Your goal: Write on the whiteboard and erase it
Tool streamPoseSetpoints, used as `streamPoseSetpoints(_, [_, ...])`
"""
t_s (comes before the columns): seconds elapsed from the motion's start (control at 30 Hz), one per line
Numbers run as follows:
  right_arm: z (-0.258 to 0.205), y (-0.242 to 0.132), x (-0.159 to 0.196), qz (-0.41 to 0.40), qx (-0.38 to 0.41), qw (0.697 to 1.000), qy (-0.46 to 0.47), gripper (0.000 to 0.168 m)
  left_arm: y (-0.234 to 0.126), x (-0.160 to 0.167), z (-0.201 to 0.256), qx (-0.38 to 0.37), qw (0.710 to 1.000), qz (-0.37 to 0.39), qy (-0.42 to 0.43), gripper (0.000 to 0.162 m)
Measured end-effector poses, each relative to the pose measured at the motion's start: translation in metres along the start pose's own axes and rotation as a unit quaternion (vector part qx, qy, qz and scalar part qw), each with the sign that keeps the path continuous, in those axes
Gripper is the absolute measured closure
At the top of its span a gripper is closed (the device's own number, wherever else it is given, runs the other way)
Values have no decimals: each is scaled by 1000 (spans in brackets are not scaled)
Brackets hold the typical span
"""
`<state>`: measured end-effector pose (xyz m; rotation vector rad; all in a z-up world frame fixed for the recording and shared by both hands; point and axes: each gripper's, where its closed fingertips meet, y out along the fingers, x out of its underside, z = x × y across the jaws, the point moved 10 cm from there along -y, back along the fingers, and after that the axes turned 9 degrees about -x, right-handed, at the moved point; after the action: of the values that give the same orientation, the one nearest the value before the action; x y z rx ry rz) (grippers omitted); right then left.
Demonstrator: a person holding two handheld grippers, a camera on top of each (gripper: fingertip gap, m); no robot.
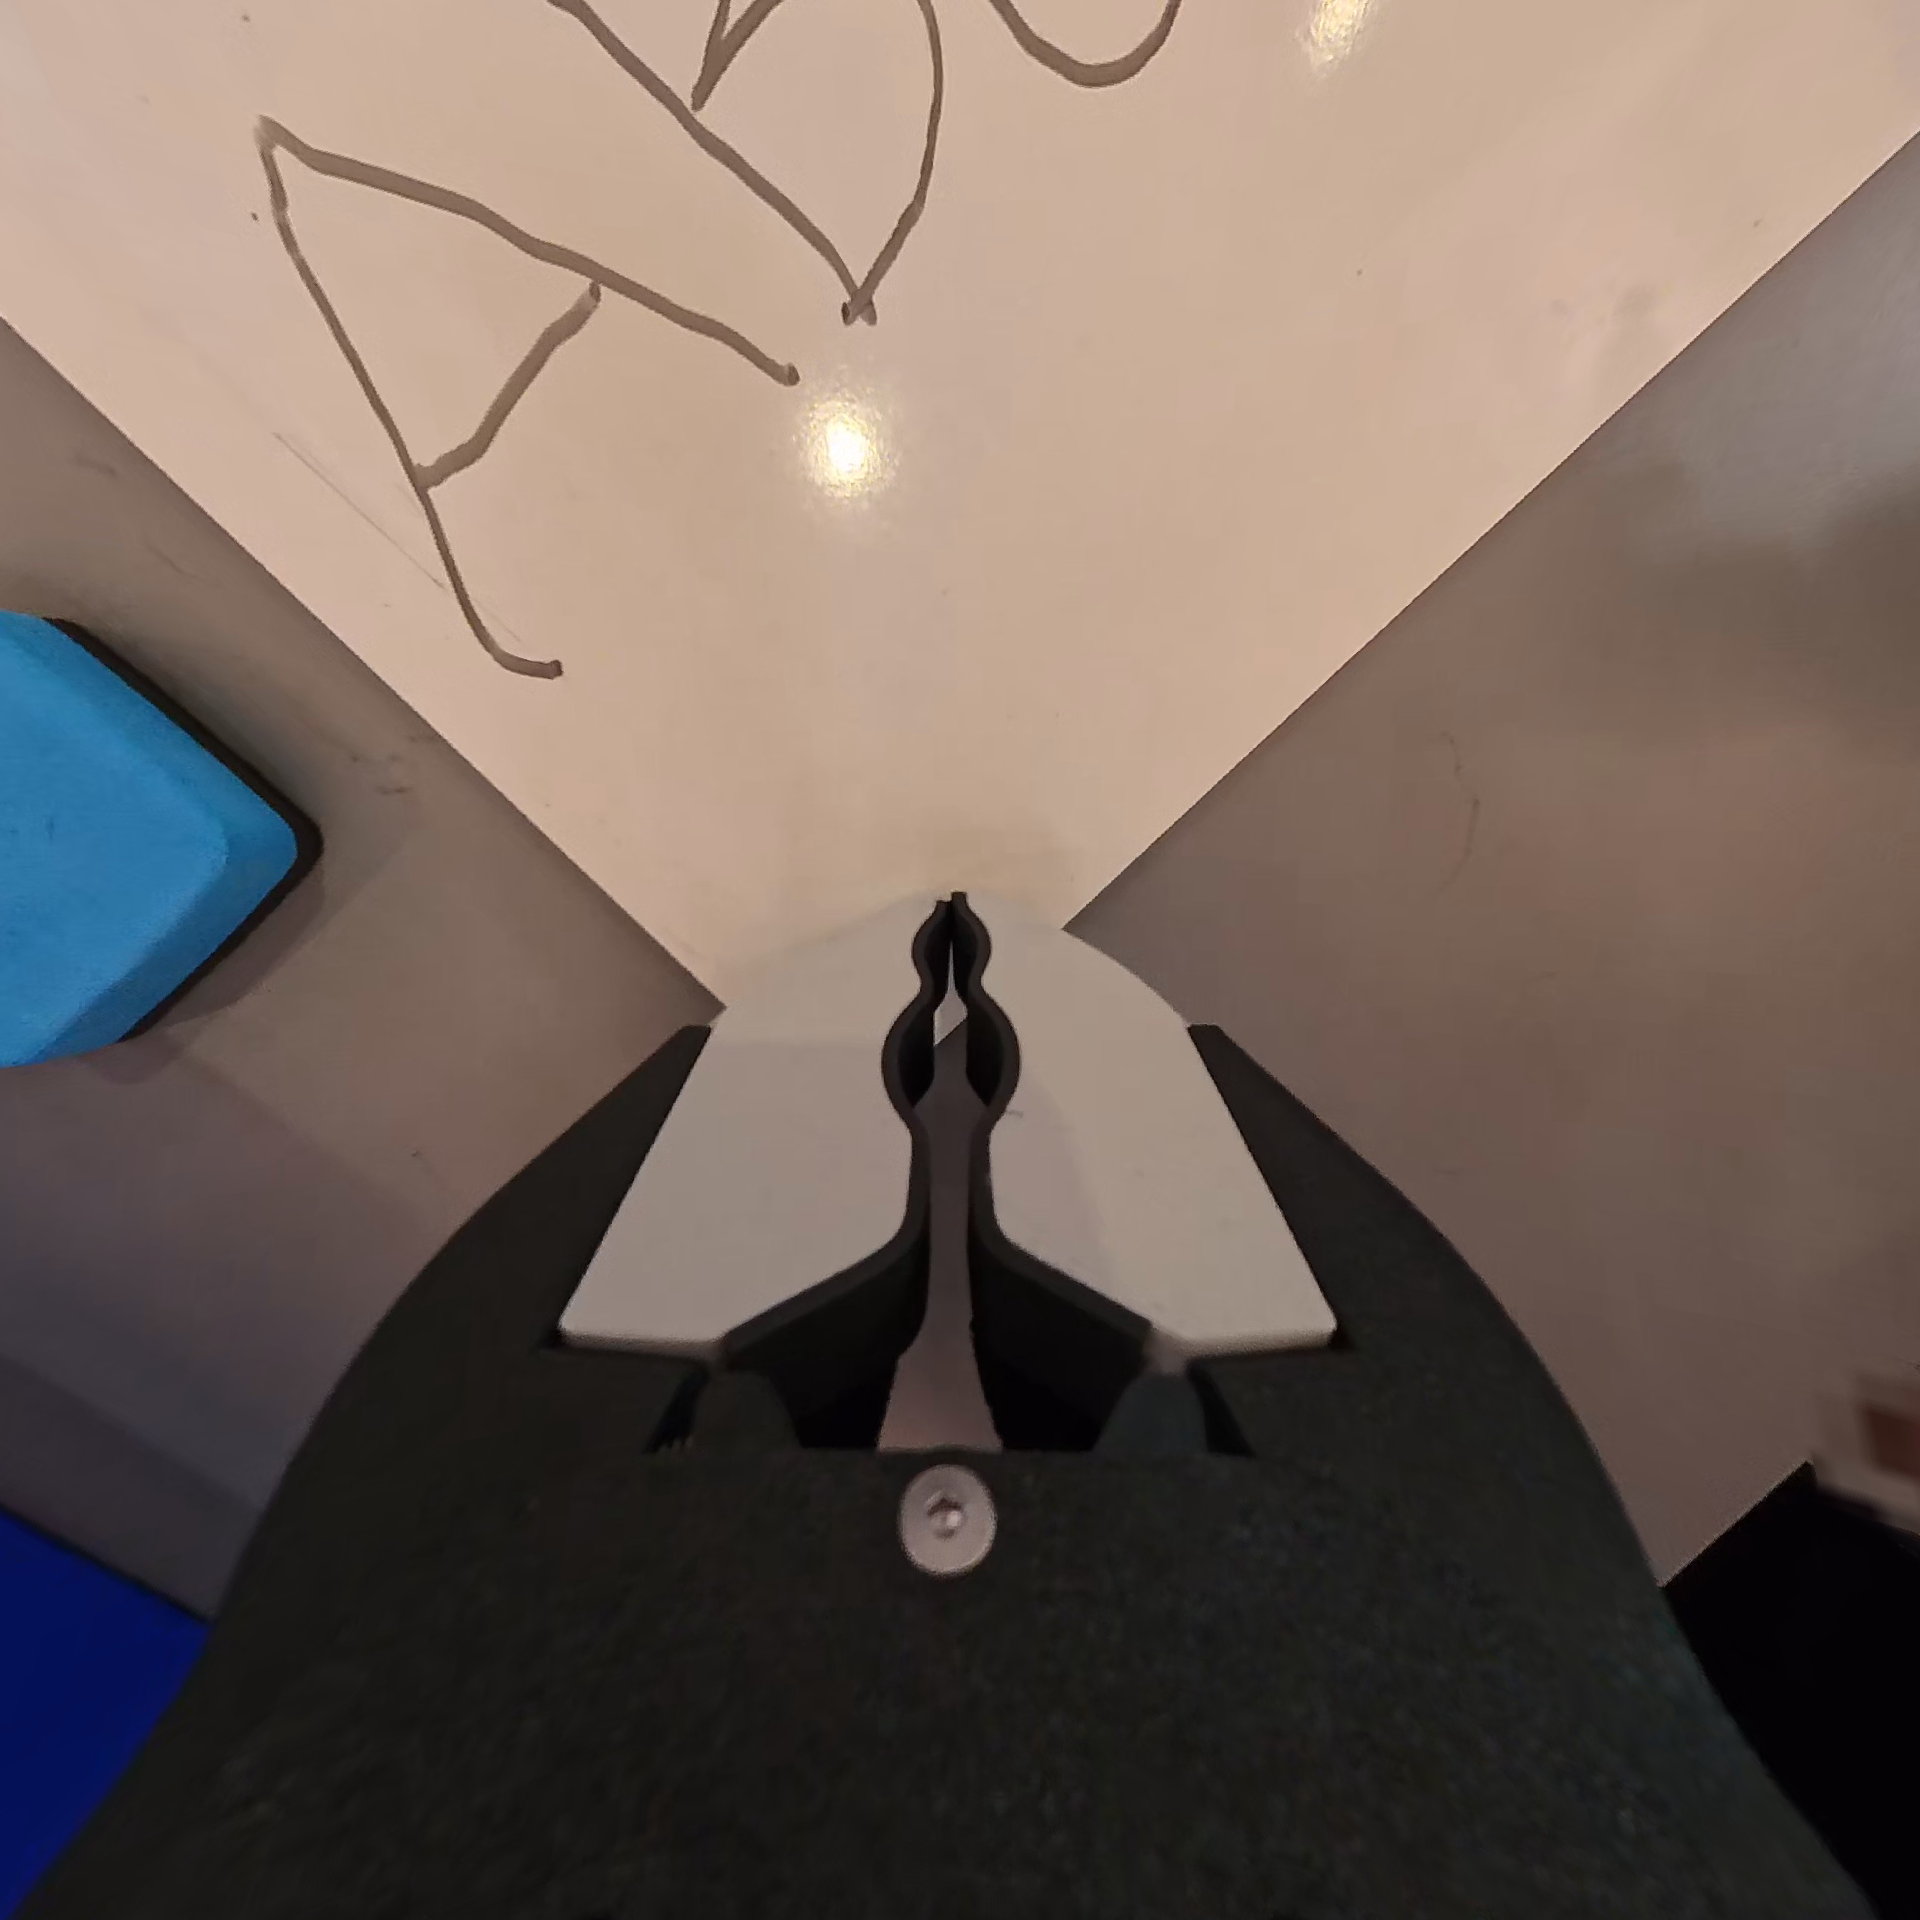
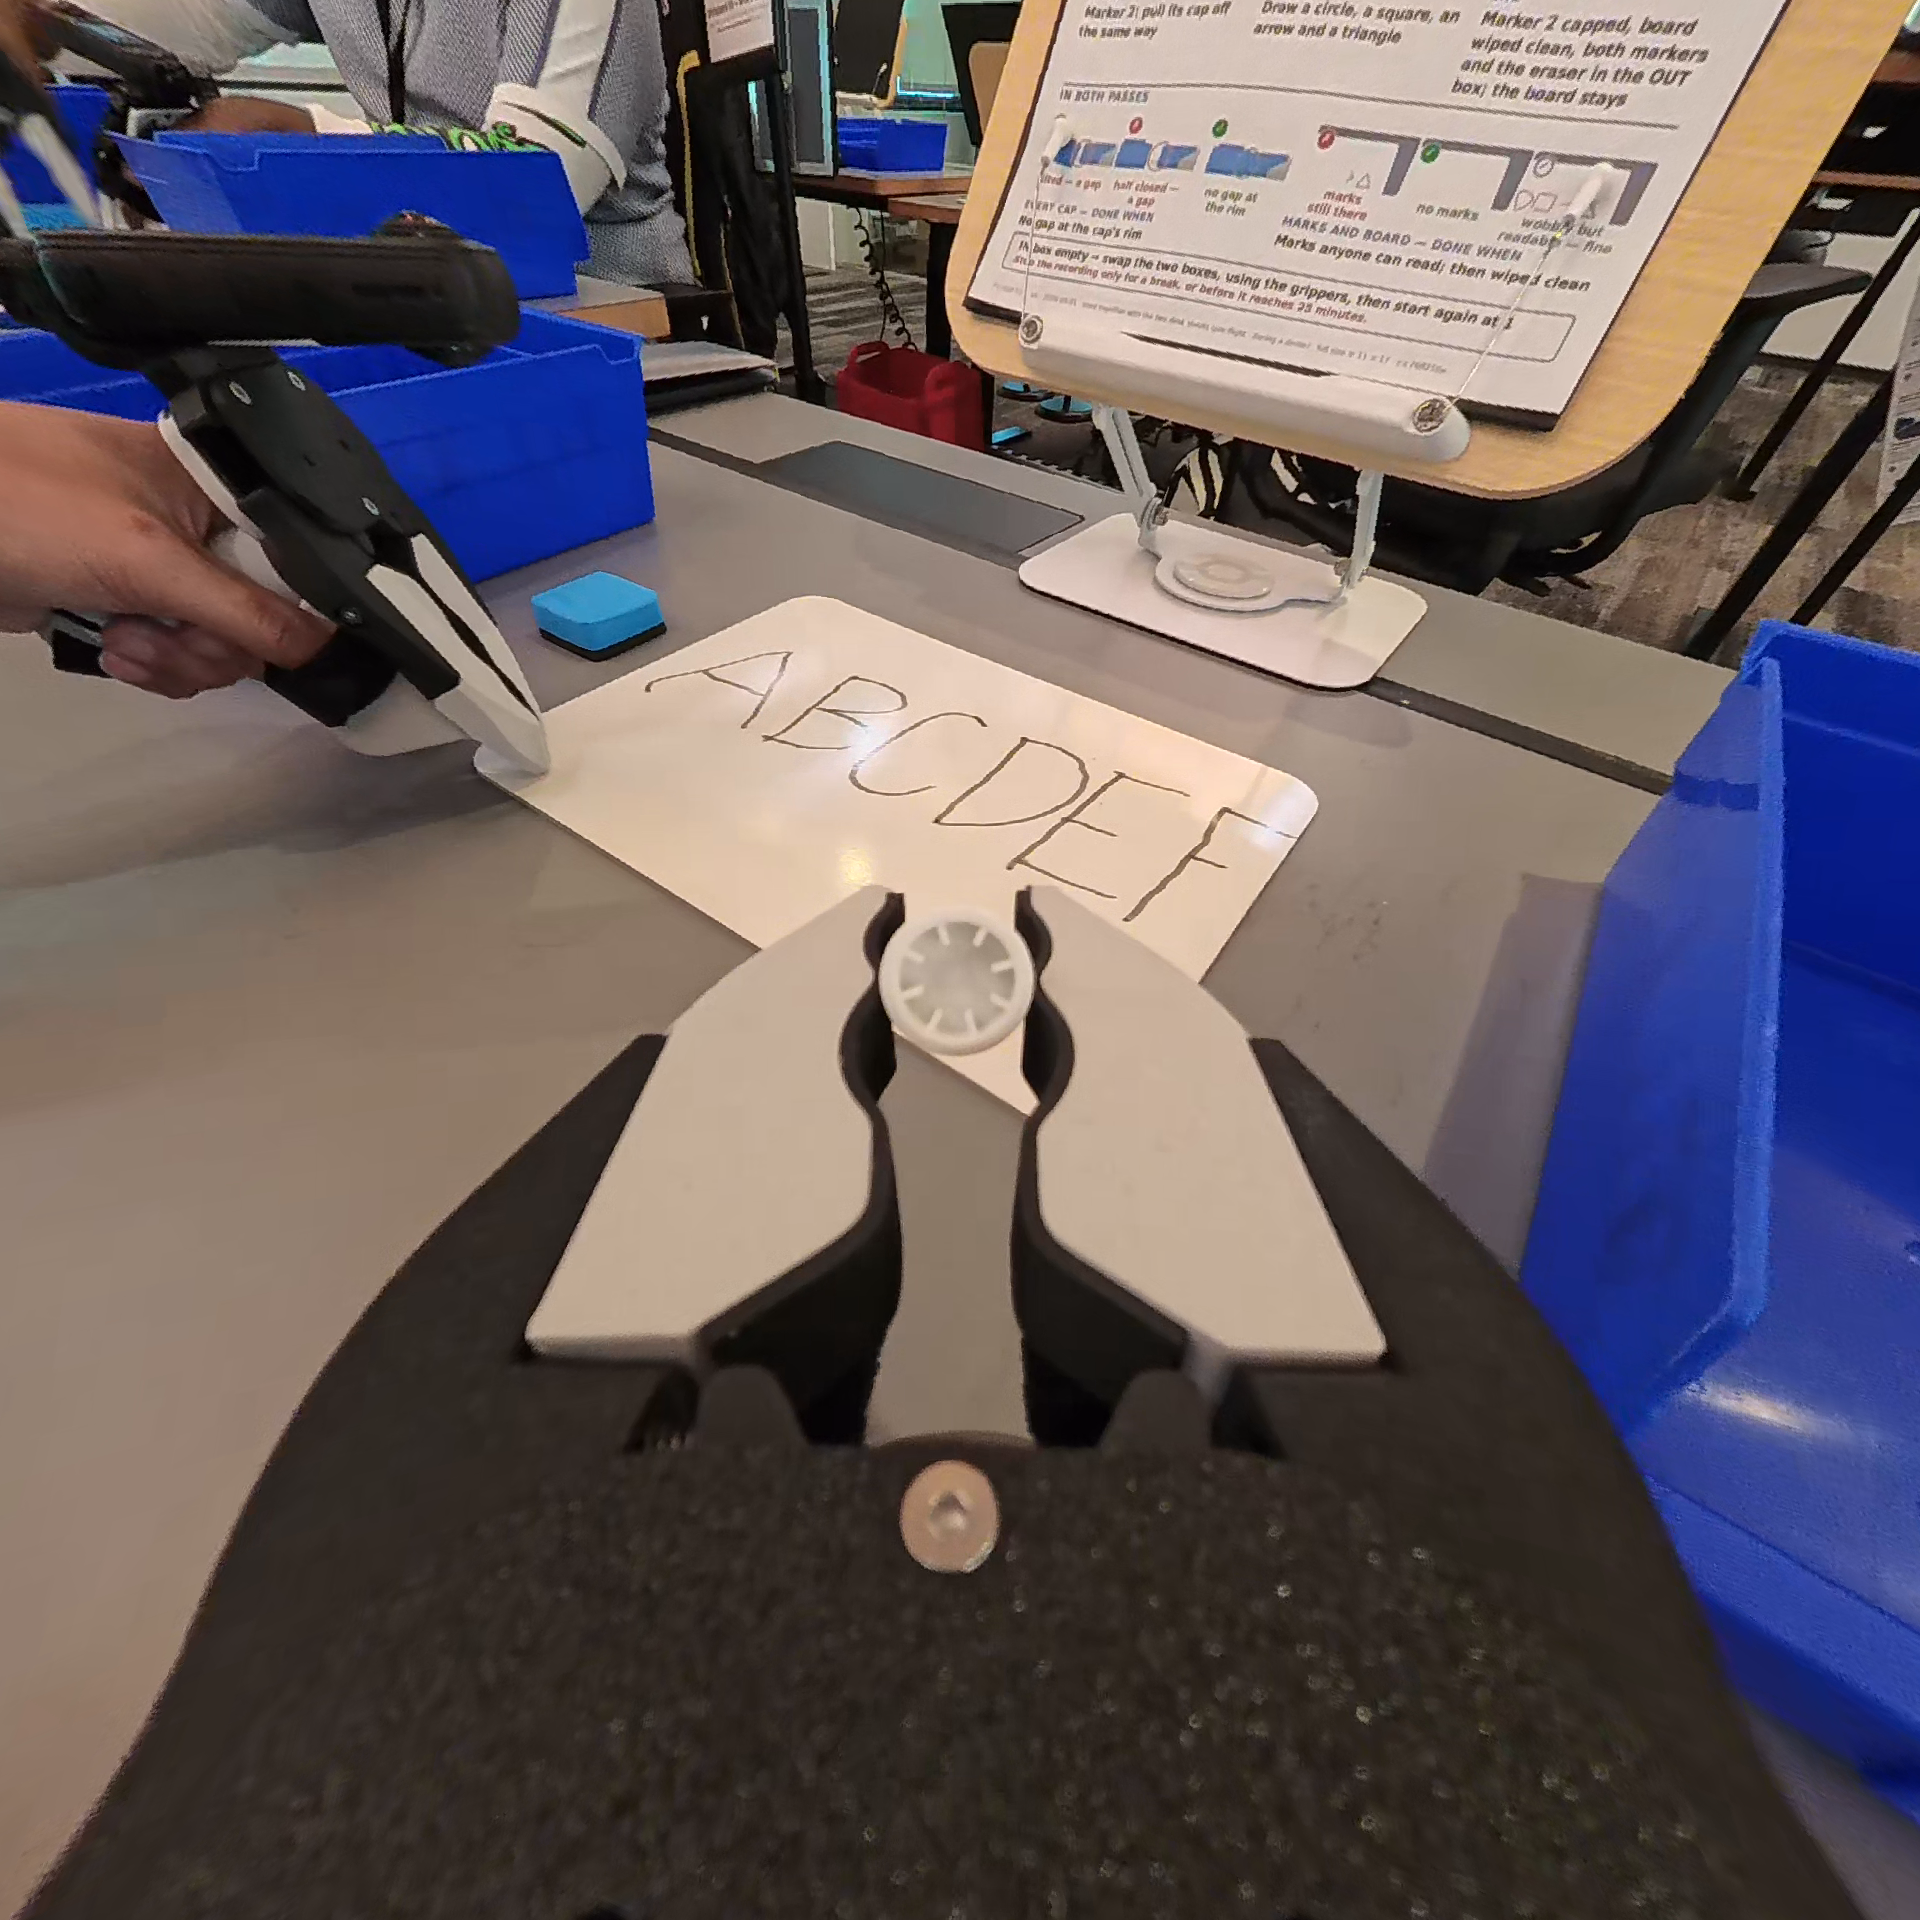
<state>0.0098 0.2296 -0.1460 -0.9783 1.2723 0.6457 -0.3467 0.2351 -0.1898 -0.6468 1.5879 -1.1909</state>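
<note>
Left tongs [image 1: 954, 902] closed, empty, tips pressed on the whiteboard [image 1: 935, 623] corner; up close only a few scrawled marks show. The right view takes in the whole board flat on the bench [image 2: 312, 1039], eraser [image 2: 598, 613] beside it, right tongs [image 2: 958, 935] gripping a white marker [image 2: 956, 982].

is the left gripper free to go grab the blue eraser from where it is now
Probably yes. The eraser lies alone on the grey table just beyond the whiteboard, nothing between. But the left gripper is shut, tips pressed on the board's corner, so it must lift and open first.
</note>
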Motion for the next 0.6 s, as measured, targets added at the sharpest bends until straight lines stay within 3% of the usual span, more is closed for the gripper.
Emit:
streamPoseSetpoints(0.17, [-4, -1, -3, 9, -12, 1000, 8, 148, -5, 2, -5, -20, 999, -26, -1, 162])
streamPoseSetpoints(0.27, [-6, -2, -5, 11, -12, 1000, 1, 148, -41, 3, -17, -17, 999, 13, -41, 162])
streamPoseSetpoints(0.37, [-6, -2, -5, 11, -15, 1000, 2, 148, -79, 7, -35, -36, 996, 23, -81, 137])
streamPoseSetpoints(0.43, [-5, -1, -4, 13, -20, 1000, 7, 148, -95, 7, -44, -84, 993, 7, -81, 137])
streamPoseSetpoints(0.6, [-2, 0, -3, 14, -31, 999, 21, 148, -84, 8, -41, -80, 994, -49, -55, 136])
